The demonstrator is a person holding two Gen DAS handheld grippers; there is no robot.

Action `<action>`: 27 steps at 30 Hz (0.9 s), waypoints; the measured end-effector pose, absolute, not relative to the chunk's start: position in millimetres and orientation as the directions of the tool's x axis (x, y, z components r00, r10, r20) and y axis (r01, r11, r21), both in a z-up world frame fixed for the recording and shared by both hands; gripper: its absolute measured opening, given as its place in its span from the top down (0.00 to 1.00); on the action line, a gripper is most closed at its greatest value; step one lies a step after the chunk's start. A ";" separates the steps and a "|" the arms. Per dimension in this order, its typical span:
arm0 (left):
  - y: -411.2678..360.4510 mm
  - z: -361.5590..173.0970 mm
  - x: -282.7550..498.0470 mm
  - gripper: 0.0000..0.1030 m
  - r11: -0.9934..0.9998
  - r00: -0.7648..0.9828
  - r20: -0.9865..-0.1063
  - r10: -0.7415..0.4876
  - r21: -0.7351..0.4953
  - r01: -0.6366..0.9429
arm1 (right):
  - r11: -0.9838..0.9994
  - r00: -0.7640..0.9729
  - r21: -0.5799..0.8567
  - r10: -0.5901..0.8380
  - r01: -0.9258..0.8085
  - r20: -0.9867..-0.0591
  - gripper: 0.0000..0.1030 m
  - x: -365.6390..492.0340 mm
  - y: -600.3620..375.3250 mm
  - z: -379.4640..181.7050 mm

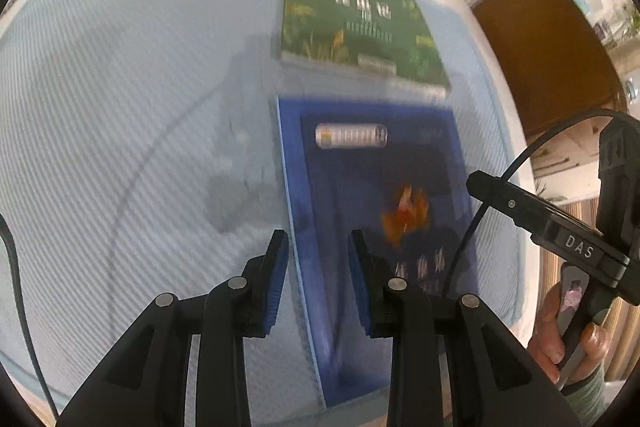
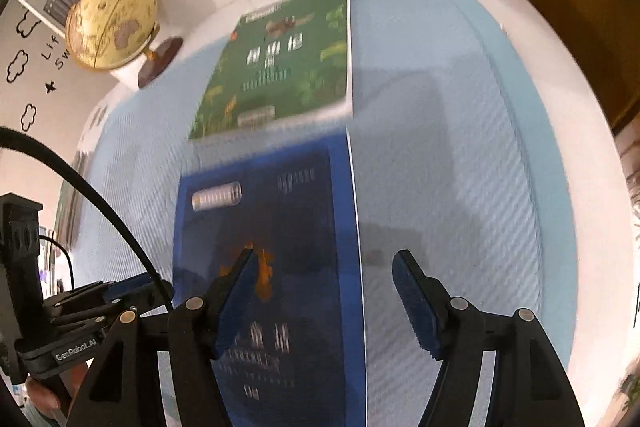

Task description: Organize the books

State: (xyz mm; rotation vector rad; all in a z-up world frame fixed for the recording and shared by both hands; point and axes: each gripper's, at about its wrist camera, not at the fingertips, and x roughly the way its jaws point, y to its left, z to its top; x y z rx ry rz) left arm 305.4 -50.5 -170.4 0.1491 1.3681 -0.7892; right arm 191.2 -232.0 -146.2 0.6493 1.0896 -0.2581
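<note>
At the far left of the table (image 2: 568, 187), off the pale blue mat (image 1: 120, 87), a globe (image 2: 110, 23) stands on a dark wooden foot. The left gripper (image 1: 318, 247) points steeply down over the near part of the mat, its jaws apart by a narrow gap with nothing pinched; the left edge of the blue book (image 1: 372, 227) shows in the gap between its blue pads, which hang above the book. This blue book lies flat on the mat, cover up, near the middle. Just beyond it, on the far side, the green book (image 1: 352, 15) lies flat too, the near edge close to the blue book's far edge. The right gripper (image 2: 324, 263) also tilts steeply down, jaws spread wide and empty, straddling the blue book's right edge: one finger over the cover, the other over bare mat. In the left wrist view a hand (image 1: 568, 331) grasps the right gripper's handle at the right edge
</note>
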 end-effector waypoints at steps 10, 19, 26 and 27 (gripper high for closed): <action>-80.2 -163.2 358.4 0.74 0.756 0.065 -0.900 -0.431 -0.321 0.570 | 0.790 0.481 0.335 0.058 0.513 -0.875 0.34 242.7 -264.8 -140.3; -119.9 -182.1 413.5 0.74 0.770 0.028 -0.900 -0.435 -0.355 0.530 | 0.773 0.439 0.327 0.070 0.543 -0.896 0.34 284.4 -293.4 -160.5; -140.8 -202.1 430.9 0.66 0.759 -0.037 -0.889 -0.456 -0.410 0.507 | 0.784 0.410 0.313 0.082 0.536 -0.908 0.31 301.8 -296.9 -171.7; -142.3 -201.4 429.6 0.64 0.756 -0.026 -0.889 -0.457 -0.403 0.515 | 0.785 0.411 0.312 0.080 0.536 -0.908 0.30 302.8 -296.9 -172.1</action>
